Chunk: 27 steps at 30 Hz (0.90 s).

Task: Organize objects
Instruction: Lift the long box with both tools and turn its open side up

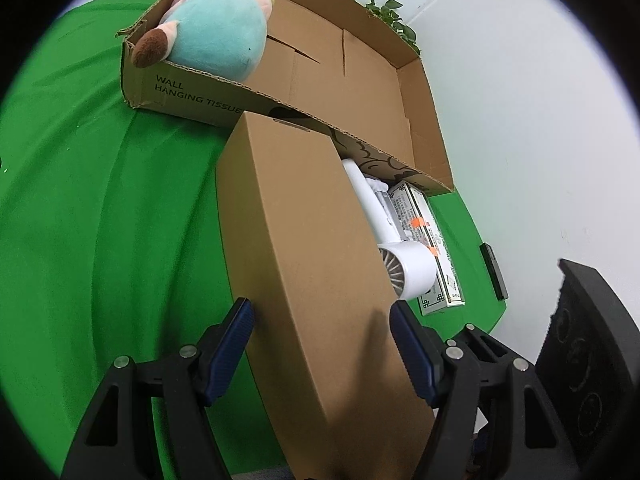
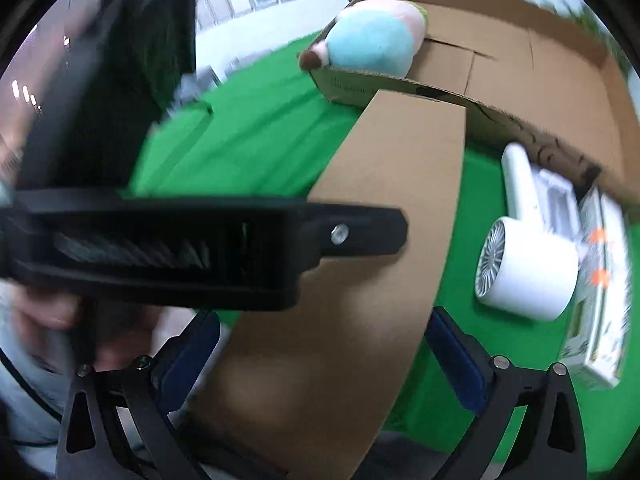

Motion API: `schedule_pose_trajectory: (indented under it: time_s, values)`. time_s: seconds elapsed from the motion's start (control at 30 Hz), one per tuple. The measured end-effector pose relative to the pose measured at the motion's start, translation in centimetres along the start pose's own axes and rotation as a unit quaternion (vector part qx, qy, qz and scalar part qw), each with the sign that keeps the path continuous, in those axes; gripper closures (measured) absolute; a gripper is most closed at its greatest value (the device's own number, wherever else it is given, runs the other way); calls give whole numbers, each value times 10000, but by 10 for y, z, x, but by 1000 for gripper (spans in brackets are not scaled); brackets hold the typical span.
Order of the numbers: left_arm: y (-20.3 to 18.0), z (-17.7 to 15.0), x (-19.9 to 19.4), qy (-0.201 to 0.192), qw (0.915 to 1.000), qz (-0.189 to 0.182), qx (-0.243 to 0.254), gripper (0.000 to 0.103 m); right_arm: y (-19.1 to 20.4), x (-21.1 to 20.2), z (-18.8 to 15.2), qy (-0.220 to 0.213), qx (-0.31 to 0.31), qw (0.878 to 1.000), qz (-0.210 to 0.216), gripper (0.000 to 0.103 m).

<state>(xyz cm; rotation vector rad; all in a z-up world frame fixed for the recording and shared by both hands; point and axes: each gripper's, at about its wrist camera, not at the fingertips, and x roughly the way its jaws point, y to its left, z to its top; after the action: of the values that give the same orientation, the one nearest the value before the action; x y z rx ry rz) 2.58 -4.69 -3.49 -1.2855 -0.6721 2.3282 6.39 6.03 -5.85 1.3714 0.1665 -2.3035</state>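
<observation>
Brown cardboard, the long closed box (image 1: 304, 264) lies on the green desk (image 1: 100, 220), long axis straight away from both claws toward the open carton (image 1: 360, 80); left gripper (image 1: 322, 354) and right gripper (image 2: 324, 364) are both spread wide, straddling its near end; neither visibly pinches it.

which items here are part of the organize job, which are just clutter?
Job:
long cardboard box, between both grippers' fingers
open cardboard carton
plush toy, in the carton
white hair dryer
flat printed box beneath it

Just lying about:
dark phone-like slab
leafy plant
black speaker
</observation>
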Motion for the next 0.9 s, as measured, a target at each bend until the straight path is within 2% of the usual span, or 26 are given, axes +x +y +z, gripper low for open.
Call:
schedule_pose_trajectory:
  time_s: [0.13,0.27,0.4,0.57,0.73,0.9]
  values:
    - [1,-5,1,54,10000,-82,-16,34,3,3,-1,-137,8,9998,-122,2]
    - [7,-11,-6,-13,9999,-145,-62,34,-5,-1,-1,-223,262,9994,-27,10]
    - [18,-15,-17,-140,9995,-175,-231,34,-15,0,2,-271,736,9957,501,13]
    - [30,-20,-37,-317,9989,-65,-348,34,-14,3,2,-317,1006,9892,1018,14]
    - [38,-25,-51,-415,9979,-89,-492,32,-23,7,-1,-314,1418,9727,1809,15]
    - [34,-27,-49,-285,9983,-91,-509,33,-25,14,-5,-273,1608,9564,2422,15]
